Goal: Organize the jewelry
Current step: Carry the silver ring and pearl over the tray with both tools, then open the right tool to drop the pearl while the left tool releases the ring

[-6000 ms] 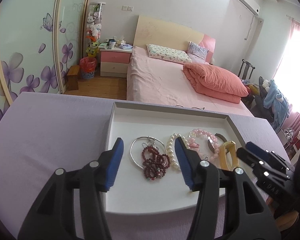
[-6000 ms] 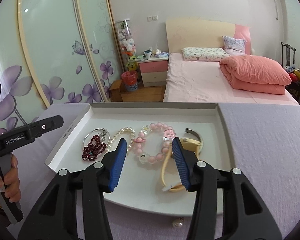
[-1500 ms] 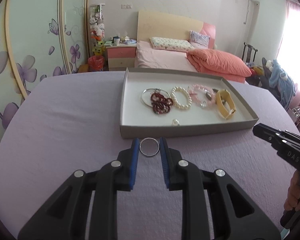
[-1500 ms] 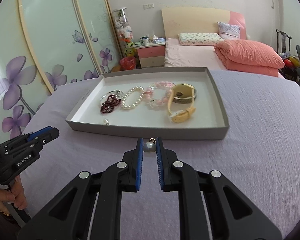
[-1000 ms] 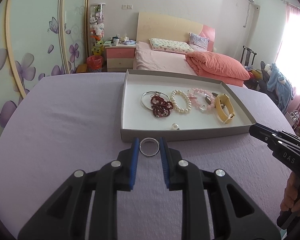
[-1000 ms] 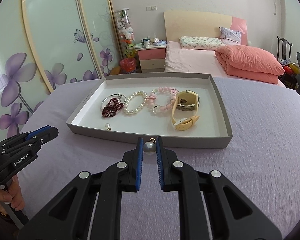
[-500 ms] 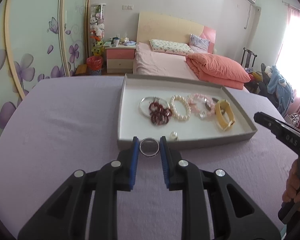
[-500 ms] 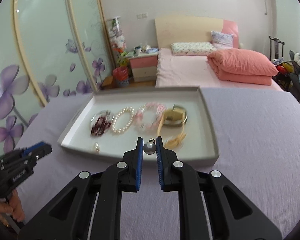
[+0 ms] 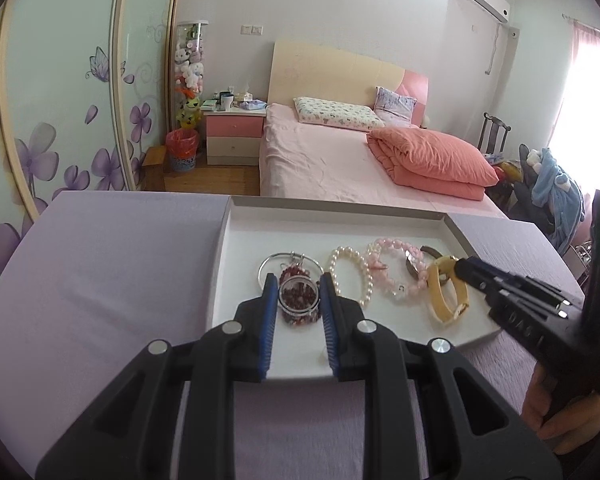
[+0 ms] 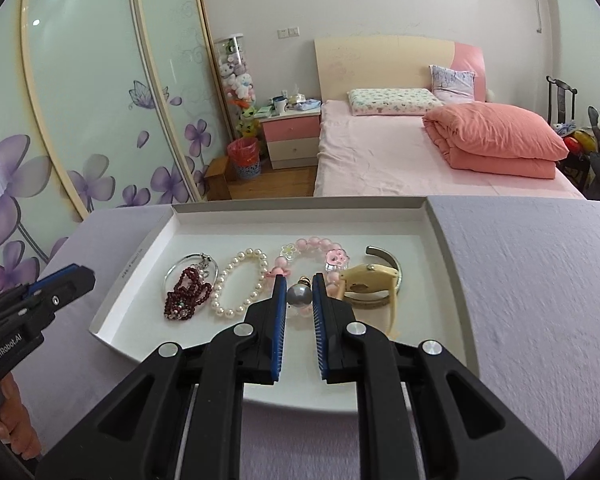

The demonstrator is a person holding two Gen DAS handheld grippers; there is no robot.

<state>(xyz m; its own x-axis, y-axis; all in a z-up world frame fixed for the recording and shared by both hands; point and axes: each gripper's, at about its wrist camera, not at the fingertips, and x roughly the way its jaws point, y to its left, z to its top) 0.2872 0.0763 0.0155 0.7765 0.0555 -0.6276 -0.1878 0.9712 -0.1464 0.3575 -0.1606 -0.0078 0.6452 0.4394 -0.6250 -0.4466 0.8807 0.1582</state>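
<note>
A white tray sits on the purple table and holds a silver bangle with a dark red bead string, a pearl bracelet, a pink bead bracelet and a yellow watch. My left gripper is shut on a silver ring, held over the tray above the red beads. My right gripper is shut on a grey pearl earring, held over the tray's middle.
The purple tablecloth spreads around the tray. The right gripper shows at the right of the left wrist view. Beyond the table are a pink bed, a nightstand and sliding wardrobe doors.
Both grippers have moved forward from in front of the tray to above its inside, each still holding its piece.
</note>
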